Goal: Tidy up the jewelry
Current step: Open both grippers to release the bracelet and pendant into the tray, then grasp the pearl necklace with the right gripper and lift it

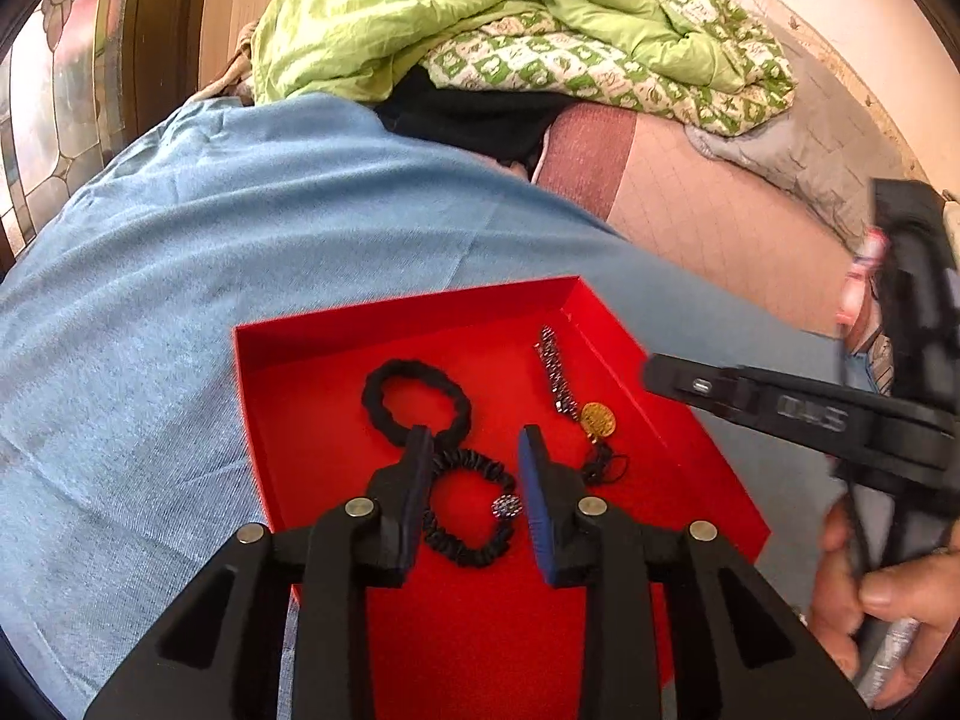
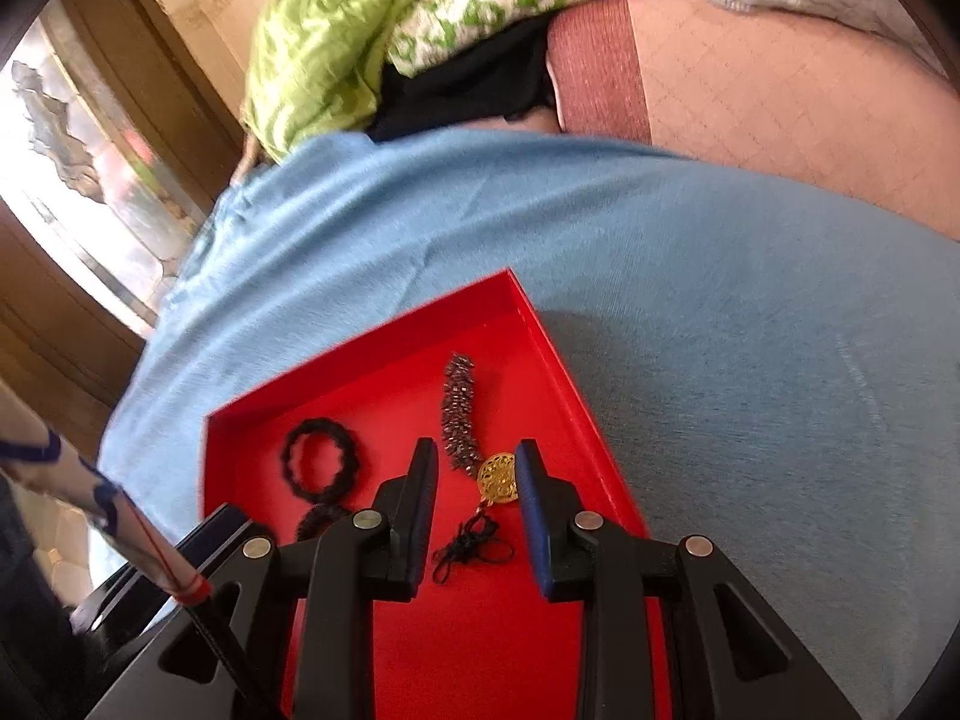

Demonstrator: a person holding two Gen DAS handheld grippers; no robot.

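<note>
Left gripper (image 1: 477,438): jaws spread wide, holding nothing; ribbed black hair tie with bead (image 1: 471,507) lies between them, plain black scrunchie (image 1: 414,402) just beyond left tip.

Right gripper (image 2: 474,453): jaws released, empty; gold-medallion beaded chain (image 2: 498,477) between tips, cord tail nearer.

Judgement: all light, limp; chain slippery, pinch at medallion.

Everything inside red box (image 1: 390,318) on blue cloth (image 1: 180,240), on bed.

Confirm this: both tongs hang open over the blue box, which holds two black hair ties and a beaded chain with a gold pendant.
Wrong on colour only: the box is red, as both wrist views show; the blue is the cloth under it. The rest stands.
</note>
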